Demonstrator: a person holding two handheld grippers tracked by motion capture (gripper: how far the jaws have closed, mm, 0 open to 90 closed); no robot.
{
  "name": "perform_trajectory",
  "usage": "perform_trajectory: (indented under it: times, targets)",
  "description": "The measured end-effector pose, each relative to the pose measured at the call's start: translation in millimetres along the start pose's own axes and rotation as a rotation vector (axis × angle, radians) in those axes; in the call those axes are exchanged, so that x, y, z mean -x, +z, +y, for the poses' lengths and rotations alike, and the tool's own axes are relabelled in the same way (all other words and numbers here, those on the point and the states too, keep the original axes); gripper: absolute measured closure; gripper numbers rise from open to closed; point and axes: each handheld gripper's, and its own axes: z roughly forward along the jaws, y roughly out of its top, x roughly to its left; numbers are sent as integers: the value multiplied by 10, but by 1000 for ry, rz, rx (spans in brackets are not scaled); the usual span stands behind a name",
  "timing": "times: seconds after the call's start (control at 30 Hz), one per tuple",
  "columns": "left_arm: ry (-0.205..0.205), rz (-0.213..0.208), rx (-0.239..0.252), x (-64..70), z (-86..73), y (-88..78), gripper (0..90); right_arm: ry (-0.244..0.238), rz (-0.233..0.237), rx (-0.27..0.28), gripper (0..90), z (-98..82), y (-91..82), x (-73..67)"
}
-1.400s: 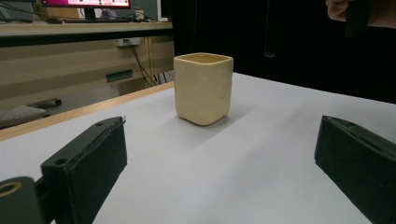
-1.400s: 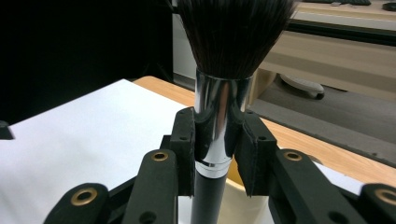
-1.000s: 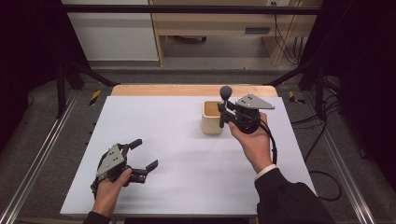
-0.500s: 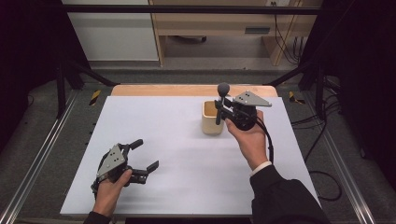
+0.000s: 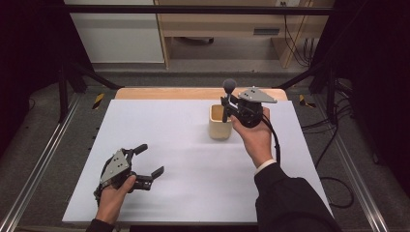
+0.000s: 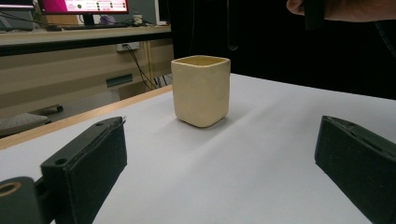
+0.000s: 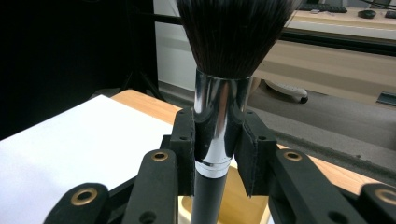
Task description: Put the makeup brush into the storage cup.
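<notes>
With its jaws pinching the brush [image 7: 219, 112], the right gripper [image 5: 231, 107] had edged over the cup [image 5: 218, 123], ready to lower it, while the left gripper [image 5: 145, 162] rested spread.

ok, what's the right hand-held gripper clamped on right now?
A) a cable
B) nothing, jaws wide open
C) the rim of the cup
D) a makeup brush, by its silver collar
D: the right hand-held gripper has both jaws pressed on the brush at its shiny metal collar, above the cup.

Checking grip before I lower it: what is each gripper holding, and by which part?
The right gripper clamps a makeup brush by its silver ferrule, just below the bristles, above the cup. The left gripper is open and holds nothing.
</notes>
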Motion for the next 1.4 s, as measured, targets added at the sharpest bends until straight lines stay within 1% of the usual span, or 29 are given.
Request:
perform_trajectory:
  times: [0.13,0.27,0.37,0.63,0.73,0.8,0.97,1.17,1.23,1.4]
  targets:
    - [0,1,2,-4,3,-5,21,10,-18,0,704,9,76,26]
    - [-4,4,4,-12,1,-10,21,7,-36,3,704,-2,133,54]
    - [-6,5,5,-14,2,-12,21,19,-45,9,704,-4,152,70]
    - [-4,4,5,-13,4,-13,21,17,-57,5,704,-27,210,98]
    - [-5,5,4,-15,3,-14,21,15,-58,2,704,-30,214,89]
    - [-6,4,3,-12,2,-12,21,8,-71,1,704,-25,214,71]
    - [-4,2,3,-5,5,-10,21,4,-69,-4,704,-30,244,74]
    - [-5,4,5,-15,5,-16,21,-2,-80,-14,704,-55,272,103]
    - [-5,4,5,-12,7,-16,21,4,-80,-17,704,-62,275,96]
    - [-4,1,11,-4,20,-21,21,-1,-76,-17,704,-74,285,81]
